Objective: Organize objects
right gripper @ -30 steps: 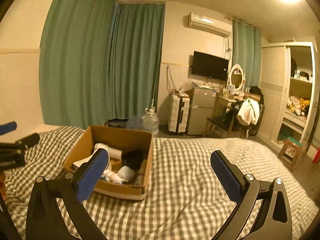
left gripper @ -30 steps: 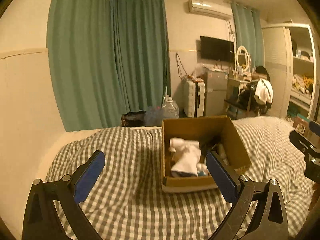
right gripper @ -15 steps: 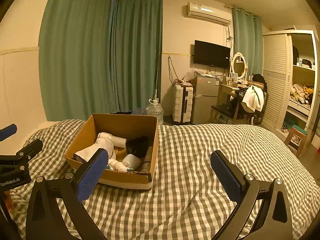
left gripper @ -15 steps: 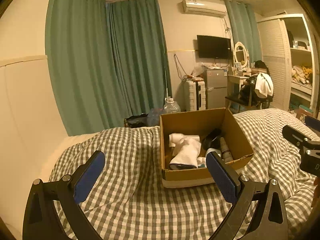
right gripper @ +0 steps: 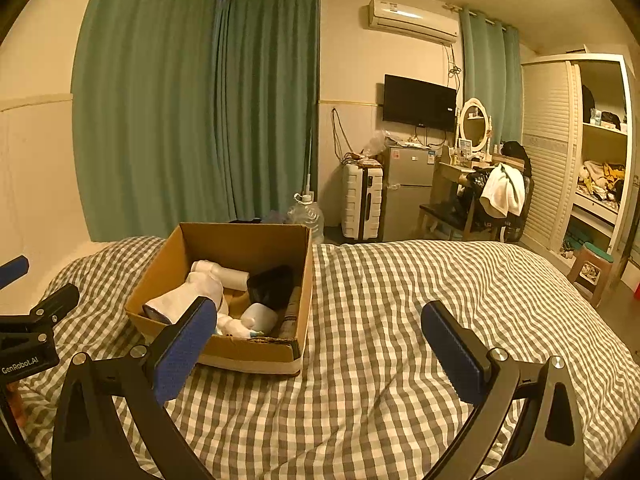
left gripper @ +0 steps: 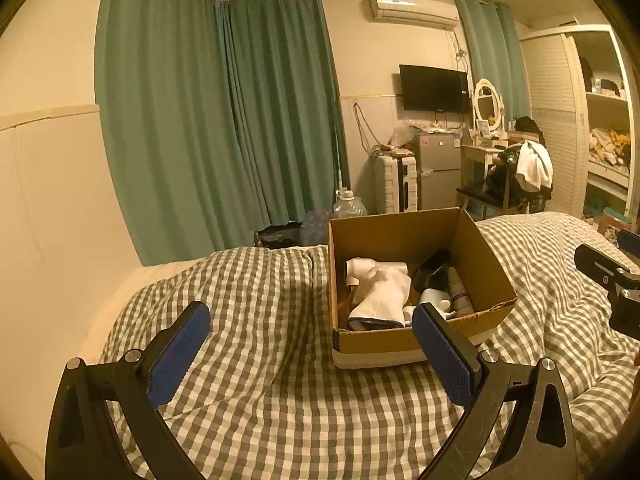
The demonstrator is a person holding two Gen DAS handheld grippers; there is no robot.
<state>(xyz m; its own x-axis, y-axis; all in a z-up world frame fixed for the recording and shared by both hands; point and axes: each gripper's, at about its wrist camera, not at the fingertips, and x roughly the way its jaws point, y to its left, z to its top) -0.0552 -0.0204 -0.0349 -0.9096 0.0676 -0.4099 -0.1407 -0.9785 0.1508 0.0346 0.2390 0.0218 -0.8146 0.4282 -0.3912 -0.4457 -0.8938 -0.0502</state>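
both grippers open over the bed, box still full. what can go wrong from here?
1. The cardboard box sits on a soft, wrinkled checked duvet; pressing in could tip or slide it.
2. Its contents are jumbled: the white item overlaps its neighbours, so a grab may snag two.
3. The left gripper and right gripper could collide over one box.

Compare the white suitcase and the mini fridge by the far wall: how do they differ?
The white suitcase is ribbed and white; the mini fridge is smooth and grey. The suitcase stands lower, its top below the fridge's. The suitcase has black trim; the fridge shows a two-door split and a sticker. Both stand upright, side by side, with clutter on top.
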